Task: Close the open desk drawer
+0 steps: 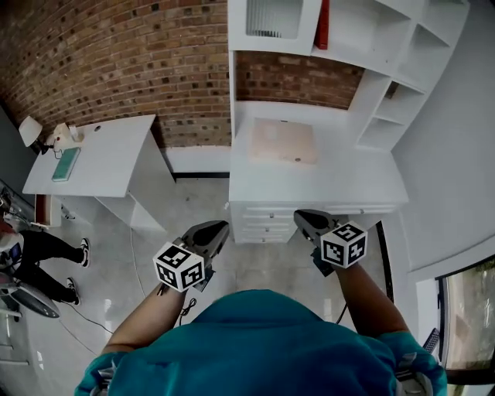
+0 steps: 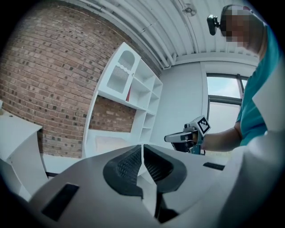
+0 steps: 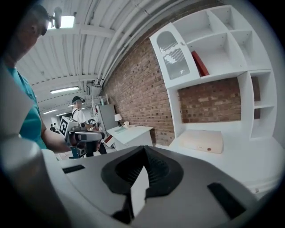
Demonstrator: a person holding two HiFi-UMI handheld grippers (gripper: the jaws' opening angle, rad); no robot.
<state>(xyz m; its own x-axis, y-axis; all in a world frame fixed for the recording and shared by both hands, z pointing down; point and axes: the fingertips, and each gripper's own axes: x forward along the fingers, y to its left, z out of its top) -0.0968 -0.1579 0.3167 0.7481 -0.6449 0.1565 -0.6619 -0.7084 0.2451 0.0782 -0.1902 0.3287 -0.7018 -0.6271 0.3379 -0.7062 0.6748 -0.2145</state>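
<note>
Left gripper (image 1: pixel 220 228) and right gripper (image 1: pixel 302 217) are held in front of the desk (image 1: pixel 325 186), both clenched and empty. The desk's drawers (image 1: pixel 267 222) appear pushed in.

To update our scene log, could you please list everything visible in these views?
Desk with shelf hutch: one, white, centre, against the brick wall.
Drawers: about three, white, desk front, apparently all shut.
Pad: one, beige, flat on the desk top.
Book: one, red, upright, high in the hutch.
Side desk: one, white, left.
Teal item: one, on the side desk.
Lamp: one, white, side desk's left end.
Bystander: one, dark trousers, far left.
Left hand-held gripper: one, grey, jaws shut, empty.
Right hand-held gripper: one, grey, jaws shut, empty.
</note>
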